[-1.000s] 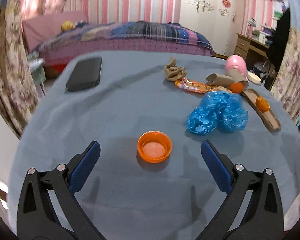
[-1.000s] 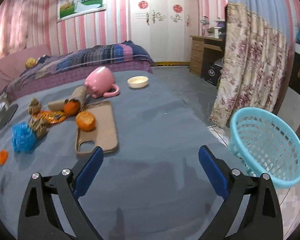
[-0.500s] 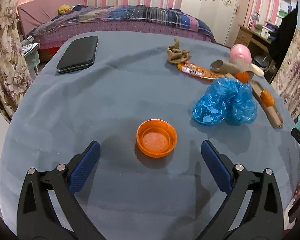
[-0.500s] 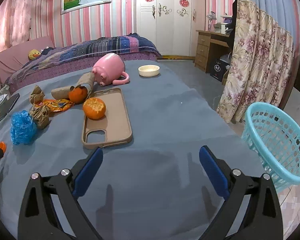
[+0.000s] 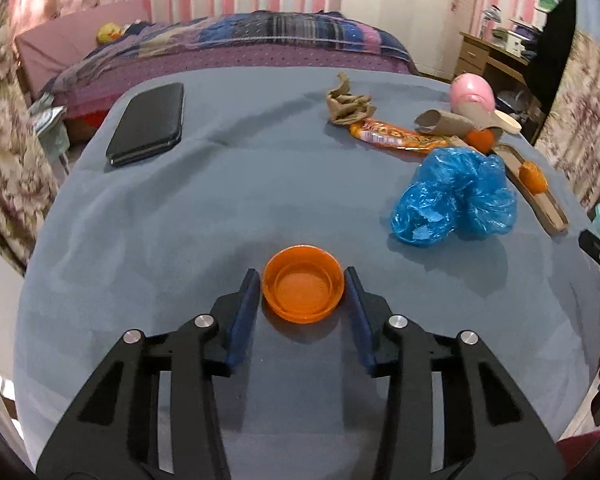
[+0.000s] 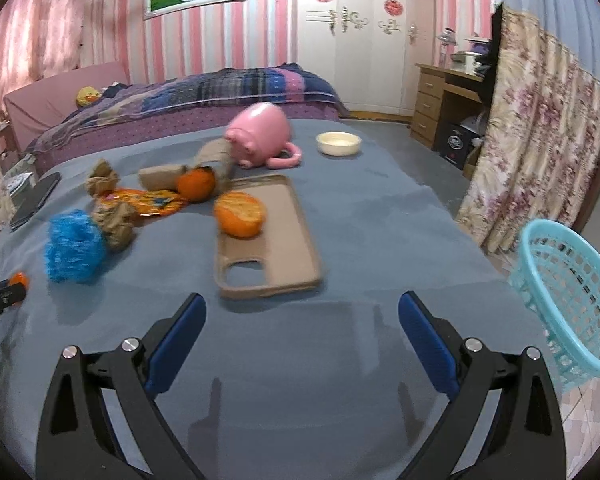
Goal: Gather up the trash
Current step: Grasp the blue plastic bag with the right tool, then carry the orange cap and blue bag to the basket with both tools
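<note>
In the left wrist view, the left claw [image 5: 303,276] is pinching the orange cap [image 5: 303,294], which is sitting near on the table [image 5: 220,200]. In the right wrist view, the right claw [image 6: 302,316] is staying spread wide over the table, holding nothing, with the blue basket [image 6: 568,300] at the far right.

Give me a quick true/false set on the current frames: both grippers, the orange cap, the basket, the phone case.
1. The left gripper has its fingers on either side of the orange cap. True.
2. The right gripper is shut on the blue plastic bag. False: it is open, holding nothing, and the bag lies apart from it on the table.
3. An orange sits on the tan phone case. True.
4. The turquoise basket stands in the middle of the table. False: it is off the table's right edge.
5. The pink mug lies on its side. True.
</note>
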`<action>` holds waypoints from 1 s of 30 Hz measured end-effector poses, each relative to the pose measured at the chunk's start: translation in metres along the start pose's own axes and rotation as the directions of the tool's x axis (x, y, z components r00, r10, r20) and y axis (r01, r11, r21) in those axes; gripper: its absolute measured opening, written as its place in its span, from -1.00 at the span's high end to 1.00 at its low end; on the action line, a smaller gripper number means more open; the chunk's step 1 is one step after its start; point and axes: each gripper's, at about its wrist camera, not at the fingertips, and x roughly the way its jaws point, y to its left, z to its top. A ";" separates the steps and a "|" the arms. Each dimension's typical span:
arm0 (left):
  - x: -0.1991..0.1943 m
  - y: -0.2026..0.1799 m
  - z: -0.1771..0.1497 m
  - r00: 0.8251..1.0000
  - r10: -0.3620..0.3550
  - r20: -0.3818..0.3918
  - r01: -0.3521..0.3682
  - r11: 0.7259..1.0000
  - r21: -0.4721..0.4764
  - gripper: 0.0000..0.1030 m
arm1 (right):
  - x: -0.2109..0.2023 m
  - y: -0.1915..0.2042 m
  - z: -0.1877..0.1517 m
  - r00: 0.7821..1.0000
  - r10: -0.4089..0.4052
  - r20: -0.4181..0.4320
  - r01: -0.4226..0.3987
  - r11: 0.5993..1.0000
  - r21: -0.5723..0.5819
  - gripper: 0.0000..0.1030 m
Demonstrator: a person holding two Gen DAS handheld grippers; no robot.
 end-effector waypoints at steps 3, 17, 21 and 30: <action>-0.003 0.002 0.005 0.999 0.033 0.034 -0.034 0.999 0.025 0.24 | -0.002 0.023 0.002 0.998 0.055 0.000 -0.055 0.998 -0.026 -0.84; -0.006 0.083 0.018 0.991 0.086 0.106 -0.069 0.985 -0.155 0.24 | -0.002 0.142 0.018 0.980 0.197 0.005 -0.191 0.958 -0.214 -0.63; -0.002 0.075 0.020 0.991 0.100 0.095 -0.088 0.989 -0.120 0.24 | 0.012 0.170 0.018 0.980 0.195 -0.031 -0.196 0.950 -0.243 -0.41; 0.001 0.067 0.019 0.991 0.107 0.079 -0.102 0.992 -0.069 0.24 | 0.016 0.162 0.017 0.960 0.268 -0.075 -0.278 0.930 -0.238 0.58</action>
